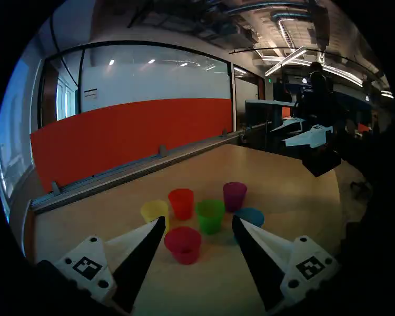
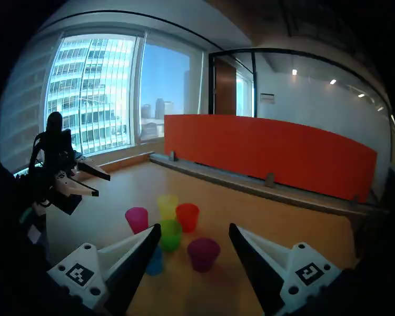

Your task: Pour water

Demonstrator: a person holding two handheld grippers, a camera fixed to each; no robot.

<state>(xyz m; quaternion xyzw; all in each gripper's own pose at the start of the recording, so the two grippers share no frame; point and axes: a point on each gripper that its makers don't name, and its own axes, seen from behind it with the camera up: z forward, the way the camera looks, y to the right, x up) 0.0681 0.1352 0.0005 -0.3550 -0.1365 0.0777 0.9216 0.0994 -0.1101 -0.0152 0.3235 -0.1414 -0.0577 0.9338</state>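
The left tool (image 1: 198, 218) and the right tool (image 2: 194, 226) are both spread wide and grip nothing, each hovering over the wooden tabletop (image 1: 292, 184) and facing a tight cluster of six upright coloured cups (image 1: 210, 215) standing on it, whose contents cannot be judged from these angles.

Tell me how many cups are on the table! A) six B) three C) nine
A: counting gives the yellow cup, orange cup, green cup, purple cup, blue cup and pink cup, all standing together on the table.
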